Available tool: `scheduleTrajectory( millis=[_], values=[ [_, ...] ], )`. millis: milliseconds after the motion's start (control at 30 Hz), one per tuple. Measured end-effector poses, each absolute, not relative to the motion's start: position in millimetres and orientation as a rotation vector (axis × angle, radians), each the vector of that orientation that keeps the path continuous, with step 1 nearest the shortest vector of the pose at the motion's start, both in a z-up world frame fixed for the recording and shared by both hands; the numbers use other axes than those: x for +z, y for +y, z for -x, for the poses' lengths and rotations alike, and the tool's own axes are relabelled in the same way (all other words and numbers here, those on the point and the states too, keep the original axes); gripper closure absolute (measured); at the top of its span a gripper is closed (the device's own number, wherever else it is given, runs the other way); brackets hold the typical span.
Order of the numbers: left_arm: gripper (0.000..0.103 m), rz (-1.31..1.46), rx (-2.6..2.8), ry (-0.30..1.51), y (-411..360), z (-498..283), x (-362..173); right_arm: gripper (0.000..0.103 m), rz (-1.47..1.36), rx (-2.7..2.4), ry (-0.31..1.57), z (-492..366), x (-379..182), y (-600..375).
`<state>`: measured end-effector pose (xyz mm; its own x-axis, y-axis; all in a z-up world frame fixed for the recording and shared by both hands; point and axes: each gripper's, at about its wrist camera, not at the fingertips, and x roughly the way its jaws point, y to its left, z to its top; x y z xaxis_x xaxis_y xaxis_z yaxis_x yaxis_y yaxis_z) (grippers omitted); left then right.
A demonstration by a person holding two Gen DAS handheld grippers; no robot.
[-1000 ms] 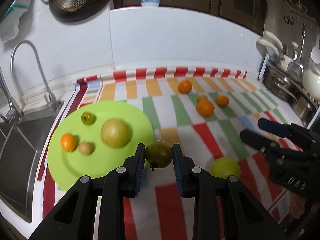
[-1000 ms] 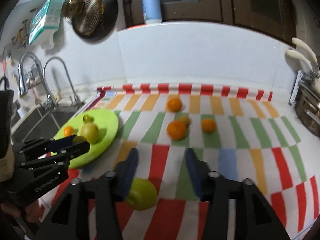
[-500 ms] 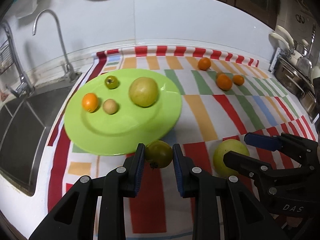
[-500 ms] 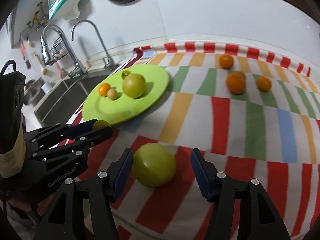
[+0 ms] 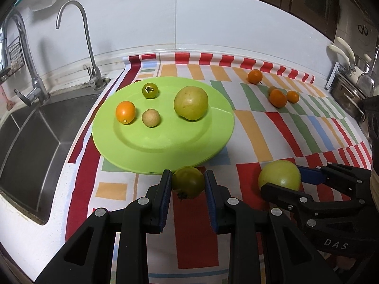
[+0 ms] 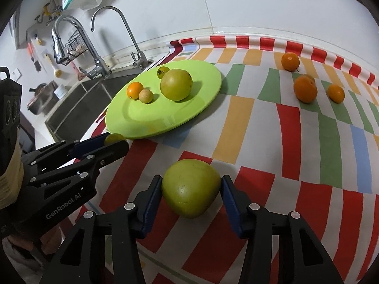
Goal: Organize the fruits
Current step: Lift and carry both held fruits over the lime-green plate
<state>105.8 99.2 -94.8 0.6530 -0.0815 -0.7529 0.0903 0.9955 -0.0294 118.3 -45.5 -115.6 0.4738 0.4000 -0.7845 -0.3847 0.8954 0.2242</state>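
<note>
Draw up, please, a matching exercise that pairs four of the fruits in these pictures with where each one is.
Column one:
1. dark green tomato
2. large pale green fruit
3. small beige fruit
4. farthest orange fruit

Column two:
A. on the green plate
B. on the striped cloth, near the wall
C. gripped in the left claw
D. inside the right claw, resting on the cloth

Pairs: 1-C, 2-D, 3-A, 4-B.
The right claw's jaws have just been closing, with that fruit between them.
</note>
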Motion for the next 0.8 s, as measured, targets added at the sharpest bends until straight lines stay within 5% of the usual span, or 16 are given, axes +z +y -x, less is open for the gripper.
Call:
scheduleTrajectory(
  millis=[800],
  values=[
    [0.075,-0.046,-0.172,0.774,128.6,-140.8,-57.7,0.052,-0.02,0.435,0.809,-144.9,-63.7,-20.8]
  ],
)
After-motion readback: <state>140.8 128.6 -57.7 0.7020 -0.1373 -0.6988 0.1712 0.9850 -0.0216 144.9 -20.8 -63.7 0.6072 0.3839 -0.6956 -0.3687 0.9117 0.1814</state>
